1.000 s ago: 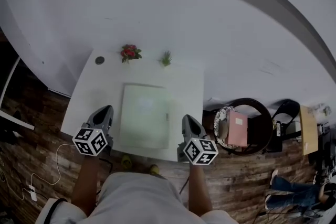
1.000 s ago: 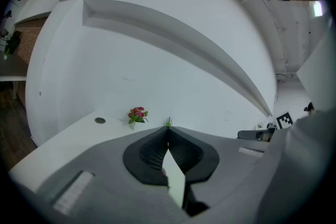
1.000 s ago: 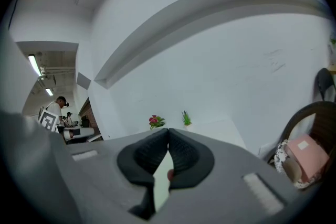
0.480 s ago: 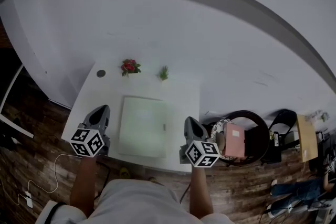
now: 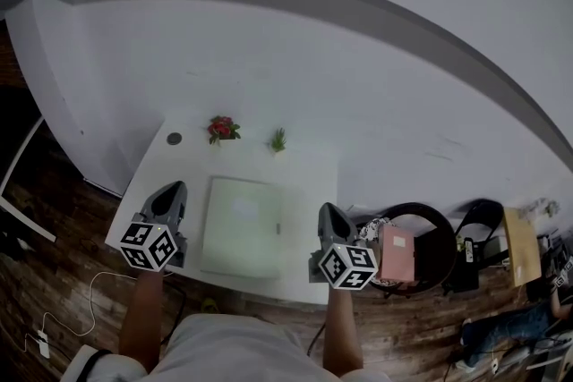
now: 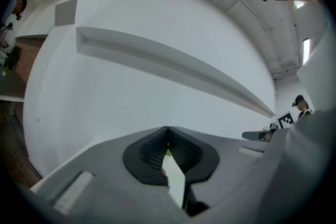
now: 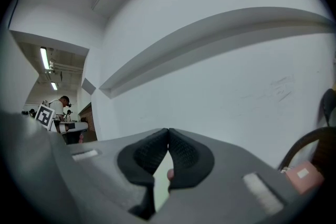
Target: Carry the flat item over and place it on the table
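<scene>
The flat item, a pale green board (image 5: 242, 224), lies on the white table (image 5: 309, 170) in the head view. My left gripper (image 5: 170, 195) hovers over the table's left edge, just left of the board and apart from it. At the board's right side, my right gripper (image 5: 328, 212) hangs apart from it too. Both point level toward the white wall. In the left gripper view my left gripper (image 6: 167, 134) has its pads pressed together with nothing held. My right gripper (image 7: 168, 136) in the right gripper view is likewise shut and empty.
At the table's far edge stand a red flower pot (image 5: 220, 128), a small green plant (image 5: 278, 140) and a dark round disc (image 5: 174, 139). A dark round chair (image 5: 430, 237) with a pink box (image 5: 397, 250) sits right of the table. A cable (image 5: 54, 318) lies on the wooden floor.
Both grippers have risen, still flanking the board. The table and board look smaller and farther below. The board has stayed put on the table.
</scene>
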